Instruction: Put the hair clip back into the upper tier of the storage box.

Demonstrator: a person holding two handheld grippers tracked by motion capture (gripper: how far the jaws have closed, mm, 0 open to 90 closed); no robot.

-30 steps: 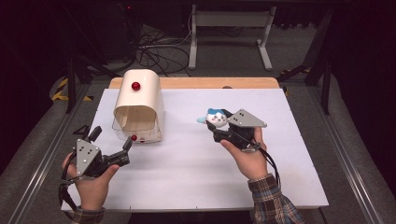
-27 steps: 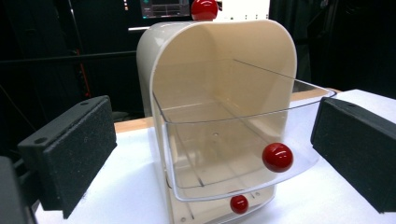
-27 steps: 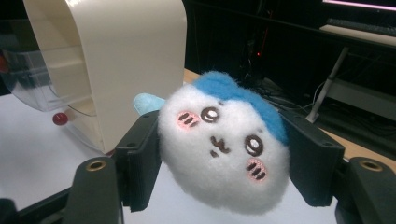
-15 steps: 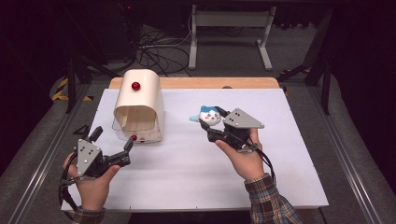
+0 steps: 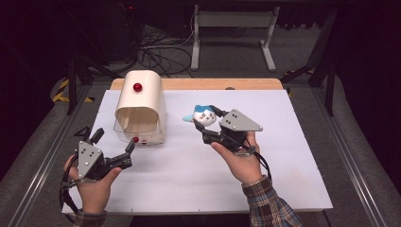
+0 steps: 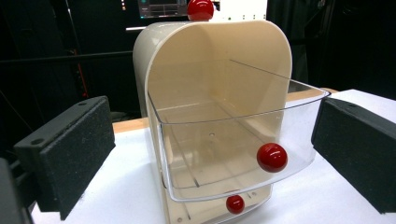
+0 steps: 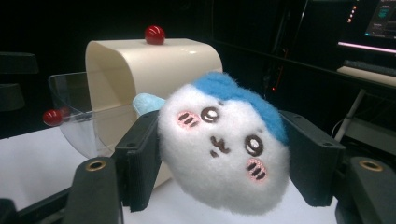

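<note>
The white table (image 5: 293, 156) has much free surface in the middle and on its right part; the right edge is well apart from both hands. At the far left stands a cream cabinet (image 5: 142, 101) with a red knob on top, and its clear drawer (image 6: 233, 154) is pulled out toward the person, so the way into the drawer from above is free.

The right gripper (image 5: 204, 126) holds a small plush toy (image 5: 204, 115) above the table, to the right of the cabinet and apart from it. Its two black pads press on the toy from both sides. The toy is round, white and fluffy, with a blue top, a light blue ear or tail, pink cheeks and a small stitched face. In the right gripper view the face looks at the camera and is tilted, with the blue top toward the upper right; its long axis goes across the jaws.

The left gripper (image 5: 112, 147) rests low before the drawer, its jaws wide and with nothing between them.
</note>
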